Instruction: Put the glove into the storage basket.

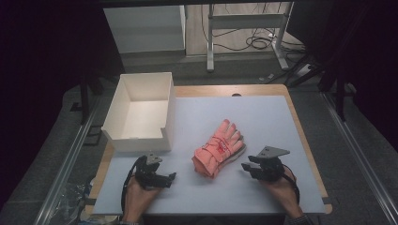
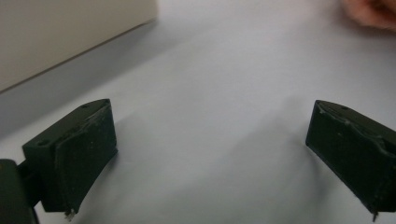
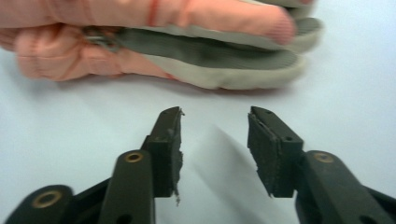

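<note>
The white mat (image 1: 263, 117) covers most of the table and carries everything; the gloves serve as the marker for the rest. The white box (image 1: 141, 110) stands up and to the left of the gloves on the mat's far left corner, open side up and bare inside, probably ready to take them. The gloves (image 1: 218, 149) themselves lie near the middle of the mat, a stacked bundle of pink knit with grey palms, bound by a band, fingers pointing away from the person and cuffs toward the near edge. Lying flat and slanted, they offer a long side to each hand.

The right gripper (image 1: 247, 167) sits just right of the gloves' cuff end, apart from them, held low and level by a hand coming in from the near edge, its tips aimed at the bundle. In the right gripper view its jaws stand partly apart with bare mat between them and the gloves (image 3: 187, 51) just ahead, so nothing is grasped.

The left gripper (image 1: 170, 177) rests left of the gloves, a short way off, tips pointed toward them. Its jaws are spread wide over bare mat, holding nothing, seemingly waiting.
</note>
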`<action>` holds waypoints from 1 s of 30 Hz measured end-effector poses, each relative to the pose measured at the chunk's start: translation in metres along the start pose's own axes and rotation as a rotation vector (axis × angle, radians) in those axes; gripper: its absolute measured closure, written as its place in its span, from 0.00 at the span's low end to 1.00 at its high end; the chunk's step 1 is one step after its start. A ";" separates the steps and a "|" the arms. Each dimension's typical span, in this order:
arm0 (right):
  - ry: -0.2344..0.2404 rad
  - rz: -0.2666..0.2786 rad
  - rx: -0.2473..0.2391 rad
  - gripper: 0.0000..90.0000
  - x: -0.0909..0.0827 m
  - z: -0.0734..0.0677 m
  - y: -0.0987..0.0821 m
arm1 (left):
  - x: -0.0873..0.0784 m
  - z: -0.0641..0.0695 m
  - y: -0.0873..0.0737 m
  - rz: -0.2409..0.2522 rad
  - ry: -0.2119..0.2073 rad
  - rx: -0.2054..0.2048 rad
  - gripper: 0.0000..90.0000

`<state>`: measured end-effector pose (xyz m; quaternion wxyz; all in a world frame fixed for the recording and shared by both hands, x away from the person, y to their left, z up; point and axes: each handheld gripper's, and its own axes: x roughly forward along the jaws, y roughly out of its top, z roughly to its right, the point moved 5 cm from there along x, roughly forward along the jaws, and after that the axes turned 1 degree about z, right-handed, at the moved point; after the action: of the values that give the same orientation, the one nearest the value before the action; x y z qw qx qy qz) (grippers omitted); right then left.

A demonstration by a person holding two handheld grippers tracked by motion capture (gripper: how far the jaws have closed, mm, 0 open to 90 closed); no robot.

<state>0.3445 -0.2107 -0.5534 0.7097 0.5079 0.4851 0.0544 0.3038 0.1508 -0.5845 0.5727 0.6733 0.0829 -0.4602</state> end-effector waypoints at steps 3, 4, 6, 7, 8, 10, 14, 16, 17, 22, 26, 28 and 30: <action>-0.023 -0.003 0.009 0.54 -0.004 0.007 -0.002 | -0.001 0.006 0.001 -0.005 -0.013 0.002 0.02; -0.050 -0.003 0.018 0.50 -0.007 0.013 -0.003 | -0.004 0.010 0.004 -0.004 -0.023 0.007 0.02; -0.078 -0.008 0.036 0.45 -0.010 0.021 -0.006 | -0.008 0.015 0.009 0.007 -0.040 0.008 0.02; -0.078 -0.008 0.036 0.45 -0.010 0.021 -0.006 | -0.008 0.015 0.009 0.007 -0.040 0.008 0.01; -0.104 -0.010 0.058 0.40 -0.013 0.030 -0.009 | -0.011 0.020 0.014 0.016 -0.058 0.010 0.01; -0.137 -0.018 0.071 0.36 -0.015 0.038 -0.012 | -0.015 0.026 0.021 0.024 -0.074 0.016 0.00; -0.179 -0.024 0.089 0.30 -0.018 0.050 -0.016 | -0.020 0.036 0.033 0.031 -0.105 0.034 0.00; -0.215 -0.033 0.090 0.26 -0.018 0.057 -0.020 | -0.023 0.045 0.045 0.035 -0.120 0.050 0.00; -0.215 -0.033 0.090 0.26 -0.018 0.057 -0.020 | -0.023 0.045 0.045 0.035 -0.120 0.050 0.00; -0.230 -0.066 0.122 0.18 -0.015 0.064 -0.025 | -0.026 0.059 0.067 0.036 -0.148 0.087 0.00; -0.228 -0.074 0.142 0.16 -0.014 0.066 -0.026 | -0.023 0.070 0.087 0.028 -0.157 0.121 0.00; -0.228 -0.073 0.141 0.16 -0.014 0.066 -0.026 | -0.022 0.072 0.092 0.027 -0.159 0.127 0.00; -0.230 -0.071 0.141 0.16 -0.014 0.066 -0.027 | -0.015 0.078 0.106 0.024 -0.169 0.147 0.00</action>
<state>0.3750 -0.2754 -0.5642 0.7249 0.5418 0.4208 -0.0636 0.3222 0.0553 -0.4941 0.5322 0.6733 -0.0078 -0.5132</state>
